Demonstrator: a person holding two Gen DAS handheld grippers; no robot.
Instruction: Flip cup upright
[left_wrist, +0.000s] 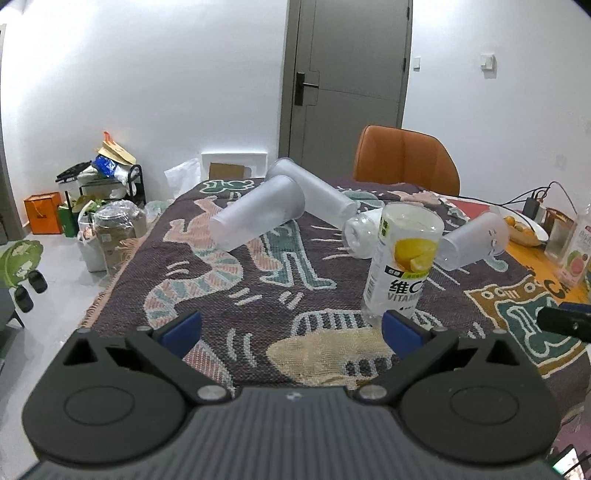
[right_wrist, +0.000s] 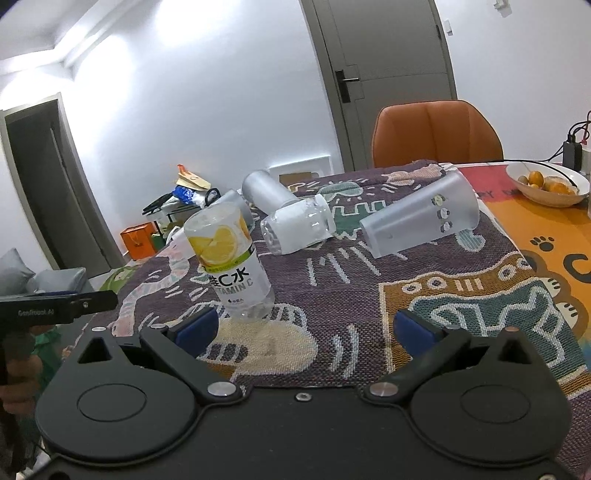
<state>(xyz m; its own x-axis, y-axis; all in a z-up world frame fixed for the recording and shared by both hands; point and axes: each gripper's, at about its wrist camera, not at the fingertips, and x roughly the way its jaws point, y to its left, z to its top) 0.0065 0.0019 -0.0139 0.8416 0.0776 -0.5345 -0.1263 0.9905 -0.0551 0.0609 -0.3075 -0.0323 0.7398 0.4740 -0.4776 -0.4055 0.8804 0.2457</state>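
Several frosted cups lie on their sides on the patterned cloth (left_wrist: 258, 295): one at the left (left_wrist: 256, 218), one behind it (left_wrist: 314, 192), one at the right with small flower marks (left_wrist: 472, 240) (right_wrist: 421, 218), and a clear tumbler (left_wrist: 360, 232) (right_wrist: 295, 225). A lemon-label cut bottle (left_wrist: 402, 258) (right_wrist: 232, 262) stands with its wide open end up. My left gripper (left_wrist: 291, 332) is open and empty above the cloth's near part, just left of the bottle. My right gripper (right_wrist: 306, 332) is open and empty, right of the bottle.
An orange chair (left_wrist: 406, 158) stands behind the table. A bowl of oranges (right_wrist: 546, 184), cables and a charger (left_wrist: 532, 206) sit at the right, with a pink-label bottle (left_wrist: 576, 251). Bags and boxes (left_wrist: 99, 206) crowd the floor at the left.
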